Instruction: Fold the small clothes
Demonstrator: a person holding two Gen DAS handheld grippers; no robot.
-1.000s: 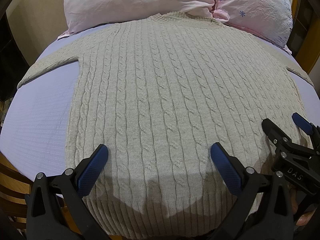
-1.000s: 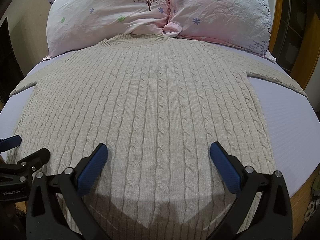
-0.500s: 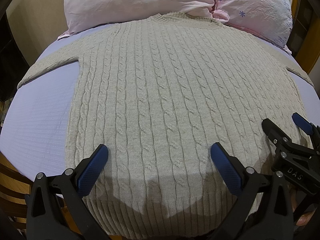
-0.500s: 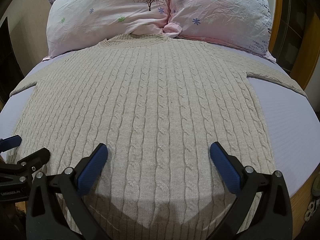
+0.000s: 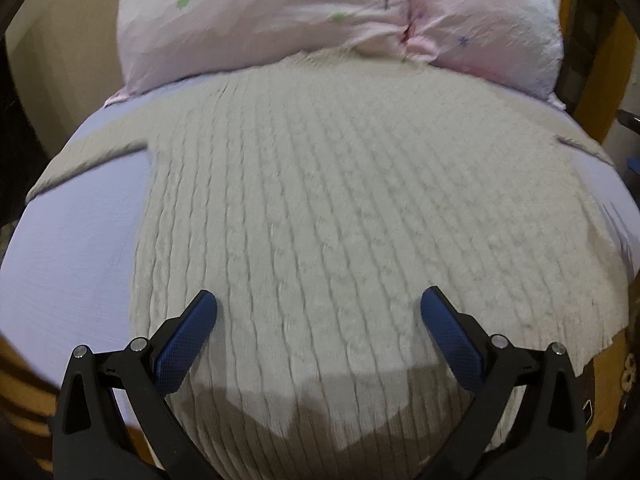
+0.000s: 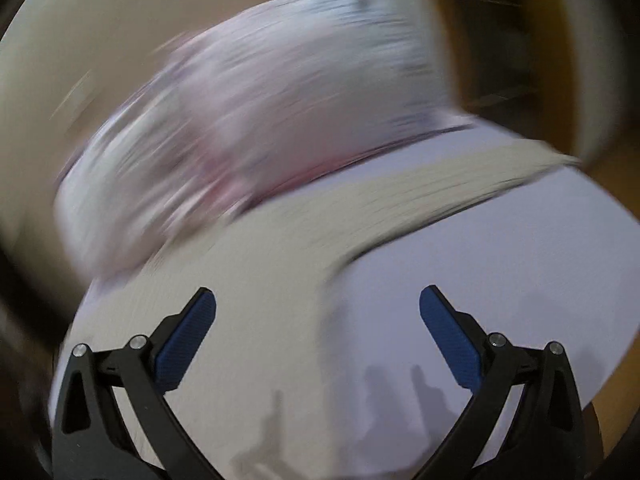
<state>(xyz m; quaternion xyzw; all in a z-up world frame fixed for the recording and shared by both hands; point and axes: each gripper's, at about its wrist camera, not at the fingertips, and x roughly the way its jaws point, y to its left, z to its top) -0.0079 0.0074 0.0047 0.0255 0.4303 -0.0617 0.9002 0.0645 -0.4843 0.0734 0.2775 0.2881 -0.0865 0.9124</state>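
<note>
The beige cable-knit sweater [image 5: 340, 216] lies spread face-up across the lavender bedsheet [image 5: 76, 256], its neckline tucked up against two pink flower-printed pillows [image 5: 280, 12] at the head of the bed and its hem hanging toward the near edge. Both sleeves are stretched out sideways; the right sleeve [image 6: 460, 184] shows as a pale streak in the right wrist view, which is heavily smeared by motion.

From where I stand this looks like a thick, soft knit: limp rather than stiff, with some weight to it, and likely to stretch or sag if lifted by a single point. The ribbed texture should give the blue pads good grip, so slipping seems a small worry; dragging the whole body along the sheet seems the bigger one. I would take it at a sleeve cuff or at the shoulder seam for the first fold, pinching one layer cleanly.

The left gripper [image 5: 318, 336] hovers over the lower middle of the sweater with its jaws spread wide, grasping nothing. The right gripper [image 6: 318, 336] is likewise spread apart and empty, over the sheet just beside the sweater's right flank, below the sleeve.

The mattress is soft and will give under pressure. A wooden bed frame [image 5: 592, 80] borders the right side, and a cream wall [image 5: 60, 60] stands behind the pillows.
</note>
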